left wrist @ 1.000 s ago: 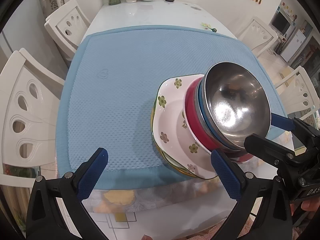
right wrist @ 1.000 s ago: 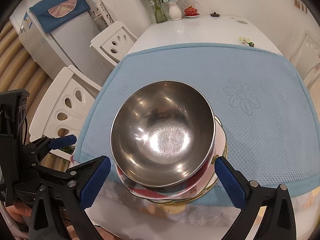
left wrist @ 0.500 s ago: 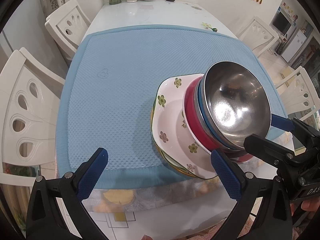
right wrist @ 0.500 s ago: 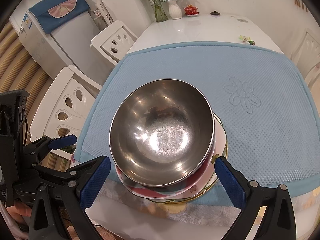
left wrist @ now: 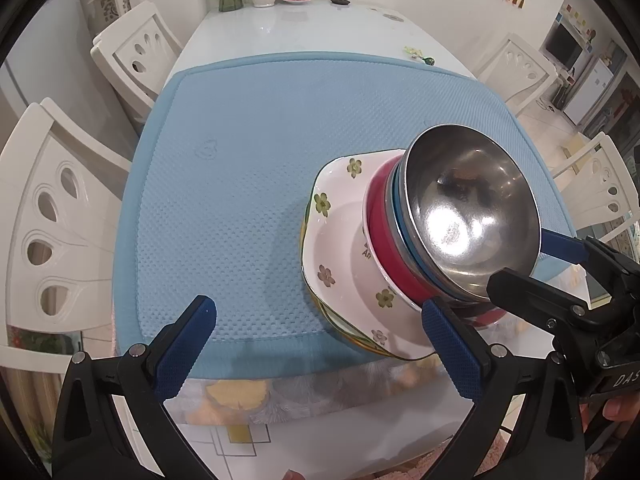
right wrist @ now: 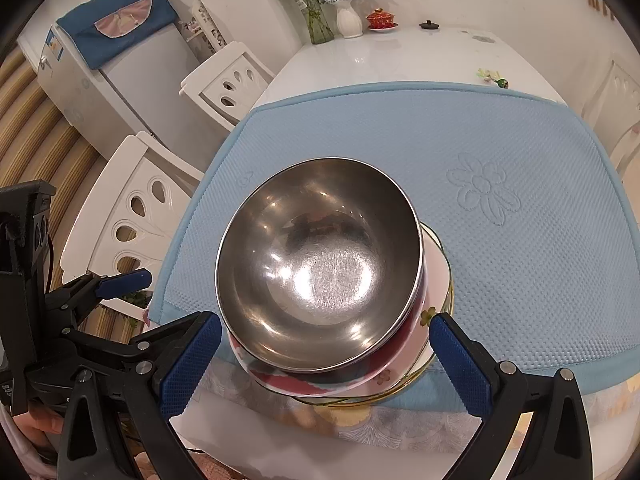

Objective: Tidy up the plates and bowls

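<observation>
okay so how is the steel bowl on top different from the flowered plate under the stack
The steel bowl is bare shiny metal; the flowered plate is white with small painted flowers. The steel bowl is round and deep; the flowered plate is shallow with a squarish, cornered rim. The steel bowl tops the stack, above a red bowl; the flowered plate sits low in it, with further rims showing beneath. Both look empty and sit in one pile near the front edge of the blue mat.

A bright dining room with white walls and white furniture.

White chairs (left wrist: 48, 216) with teardrop cut-outs ring a glossy white table (left wrist: 304, 28); a flower vase (right wrist: 349, 20) stands at its far end, a fridge (right wrist: 116, 80) under a blue cover (right wrist: 116, 20) beside it, and what may be a television (left wrist: 564, 46) glows beyond.
</observation>
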